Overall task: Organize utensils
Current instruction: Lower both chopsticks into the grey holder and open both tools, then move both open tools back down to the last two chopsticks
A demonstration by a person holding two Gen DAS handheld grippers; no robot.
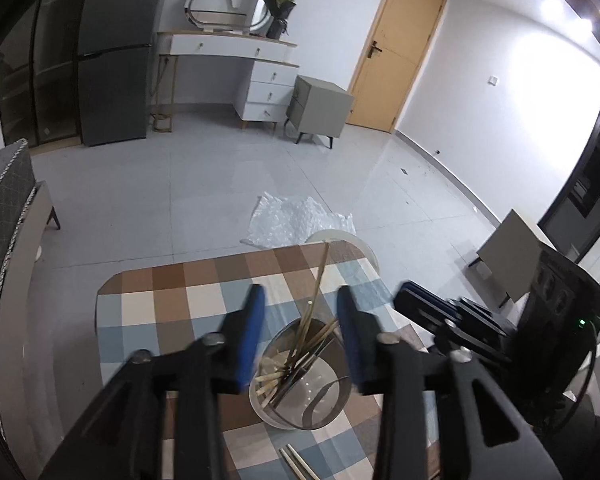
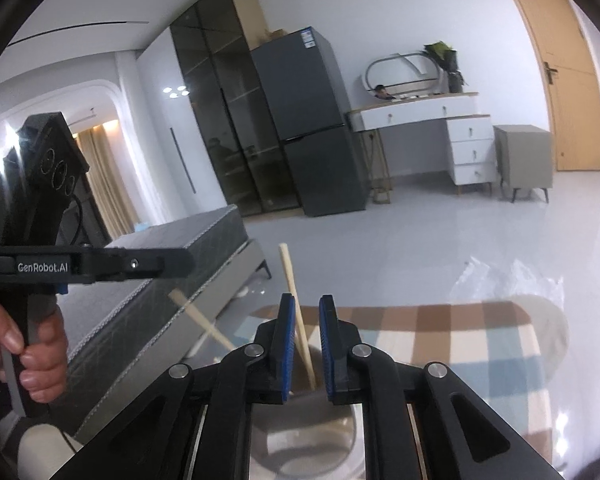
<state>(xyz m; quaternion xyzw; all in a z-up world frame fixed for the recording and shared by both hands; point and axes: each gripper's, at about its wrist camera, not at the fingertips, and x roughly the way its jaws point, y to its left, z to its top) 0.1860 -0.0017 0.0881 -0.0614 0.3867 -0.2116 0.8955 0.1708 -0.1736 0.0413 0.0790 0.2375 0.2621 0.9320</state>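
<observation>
Left gripper (image 1: pixel 300 320): jaws apart, nothing held, poised over holder (image 1: pixel 300 384) on checked table (image 1: pixel 160 300). Right gripper (image 2: pixel 305 344): slightly parted around an upright chopstick (image 2: pixel 296 304), pads seemingly not pressing. Best to let it drop straight into the holder. Readable on the left gripper's body: "GenRobot.AI".

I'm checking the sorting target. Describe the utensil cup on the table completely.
The utensil cup is a round, upright holder with a shiny metal-looking wall and a pale base, open on top. It stands on the checked tablecloth near the table's front. Several pale chopsticks lean inside it, one rising well above the rim.
</observation>
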